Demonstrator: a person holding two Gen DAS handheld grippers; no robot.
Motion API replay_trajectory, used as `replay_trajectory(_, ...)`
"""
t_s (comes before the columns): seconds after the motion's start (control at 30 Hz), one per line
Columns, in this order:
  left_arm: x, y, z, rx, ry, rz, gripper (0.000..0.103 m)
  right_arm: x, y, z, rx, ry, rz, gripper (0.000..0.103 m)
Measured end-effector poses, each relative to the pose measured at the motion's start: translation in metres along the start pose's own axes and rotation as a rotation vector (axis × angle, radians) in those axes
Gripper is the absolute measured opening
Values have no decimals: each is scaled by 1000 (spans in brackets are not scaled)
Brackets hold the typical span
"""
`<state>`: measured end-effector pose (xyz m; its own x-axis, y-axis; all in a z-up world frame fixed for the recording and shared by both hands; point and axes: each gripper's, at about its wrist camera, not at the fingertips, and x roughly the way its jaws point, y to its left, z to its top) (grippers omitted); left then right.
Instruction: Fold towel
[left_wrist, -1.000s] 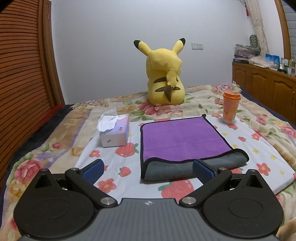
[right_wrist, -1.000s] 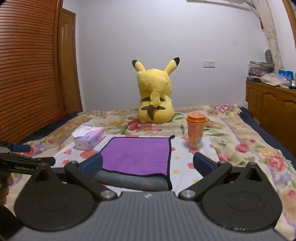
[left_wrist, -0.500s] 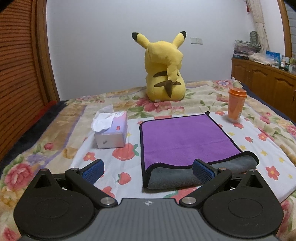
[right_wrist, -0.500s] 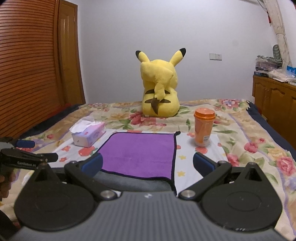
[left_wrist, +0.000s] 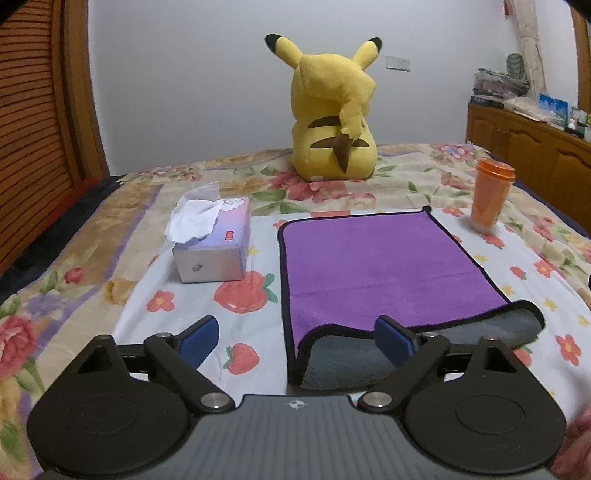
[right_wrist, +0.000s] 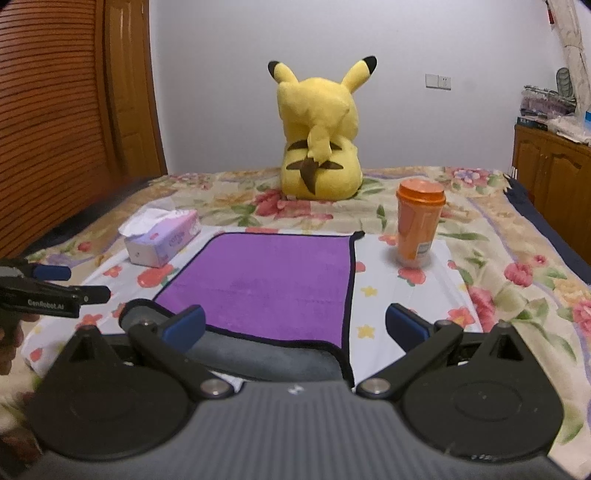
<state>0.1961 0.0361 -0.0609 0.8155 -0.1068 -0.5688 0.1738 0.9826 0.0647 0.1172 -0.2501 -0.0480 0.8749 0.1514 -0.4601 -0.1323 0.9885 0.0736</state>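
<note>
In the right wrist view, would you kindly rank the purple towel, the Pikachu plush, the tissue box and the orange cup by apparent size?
1. Purple towel: largest, though nearest the camera.
2. Pikachu plush: farthest back, so likely bigger than it looks.
3. and 4. Tissue box and orange cup: look alike, unranked.

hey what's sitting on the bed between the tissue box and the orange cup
The purple towel lies flat between the tissue box and the orange cup, touching neither. Both wrist views show this.
</note>
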Motion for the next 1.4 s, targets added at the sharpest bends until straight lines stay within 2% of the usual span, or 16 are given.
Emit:
replay_trajectory(0.3, 32, 5, 1, -18, 48, -34, 86, 32, -9, -2, 10, 55, 1, 103)
replay_trajectory(0.37, 38, 7, 2, -25, 57, -55, 79, 39, -11, -2, 15, 68, 0, 103)
replay_trajectory(0.47, 47, 6, 2, -28, 82, -82, 73, 50, -15, -3, 26, 89, 5, 103)
replay_trajectory(0.73, 66, 5, -8, -12, 152, -90, 69, 72, -26, -12, 63, 159, 19, 102)
replay_trajectory(0.77, 68, 7, -10, -19, 162, -93, 67, 75, -27, -13, 67, 169, 24, 101)
replay_trajectory(0.83, 71, 11, -12, -34, 175, -98, 64, 79, -27, -16, 71, 192, 34, 88)
replay_trajectory(1.17, 74, 9, -18, -26, 188, -130, 47, 90, -36, -24, 109, 256, 86, 81)
replay_trajectory(1.27, 75, 10, -19, -28, 192, -139, 44, 93, -37, -23, 105, 271, 92, 76)
replay_trajectory(1.4, 77, 10, -20, -29, 198, -150, 42, 96, -39, -23, 98, 302, 106, 65)
